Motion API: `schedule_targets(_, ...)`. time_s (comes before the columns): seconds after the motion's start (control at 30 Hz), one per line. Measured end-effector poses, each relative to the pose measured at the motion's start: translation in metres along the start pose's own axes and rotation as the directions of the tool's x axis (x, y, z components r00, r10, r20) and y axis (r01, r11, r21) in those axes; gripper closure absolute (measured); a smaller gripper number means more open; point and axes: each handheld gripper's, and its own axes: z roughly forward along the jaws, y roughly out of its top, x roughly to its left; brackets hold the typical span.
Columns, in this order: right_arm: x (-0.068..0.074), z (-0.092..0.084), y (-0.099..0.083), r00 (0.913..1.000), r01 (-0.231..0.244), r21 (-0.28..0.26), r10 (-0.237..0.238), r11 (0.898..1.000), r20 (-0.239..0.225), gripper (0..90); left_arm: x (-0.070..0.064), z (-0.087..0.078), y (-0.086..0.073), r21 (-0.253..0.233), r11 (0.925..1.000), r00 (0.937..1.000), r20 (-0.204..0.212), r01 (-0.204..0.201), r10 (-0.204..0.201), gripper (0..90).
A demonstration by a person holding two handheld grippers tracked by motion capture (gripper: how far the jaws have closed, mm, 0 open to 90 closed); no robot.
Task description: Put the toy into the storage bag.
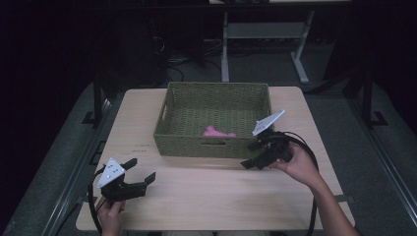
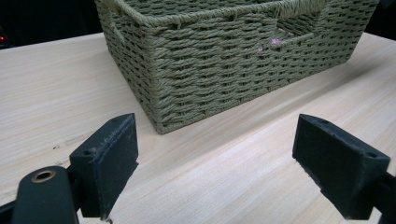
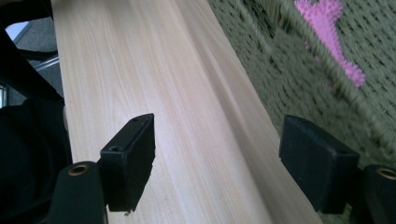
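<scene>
your right gripper [image 1: 254,155] hangs with jaws spread and nothing between them, just outside the near right corner of the woven basket [image 1: 212,145]. the pink toy [image 1: 218,132] lies inside on the basket floor, beyond the front wall and left of that gripper, long axis roughly along the wall. the left gripper [image 1: 139,173], also spread and empty, sits well apart over bare table [image 1: 206,196]. you must clear the rim first.
</scene>
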Motion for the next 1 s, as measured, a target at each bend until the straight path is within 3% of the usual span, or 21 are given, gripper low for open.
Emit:
schedule_targets(0.27, 0.000, 0.005, -0.018, 0.9992, -0.038, -0.003, 0.038, 0.999, -0.011, 26.5, 0.000, 0.000, 0.000, 0.001, 1.0000, 1.0000, -0.001, -0.003, 0.003, 13.8)
schedule_targets(0.73, 0.008, 0.012, -0.047, 0.9984, -0.055, -0.002, 0.055, 0.998, 0.010, 26.5, -0.001, 0.000, 0.000, 0.001, 1.0000, 1.0000, -0.001, -0.006, 0.006, 13.8)
schedule_targets(1.0, 0.020, 0.019, -0.063, 0.9981, -0.060, -0.009, 0.060, 0.998, 0.017, 25.5, -0.001, 0.000, 0.000, -0.003, 1.0000, 1.0000, -0.002, -0.009, 0.009, 13.8)
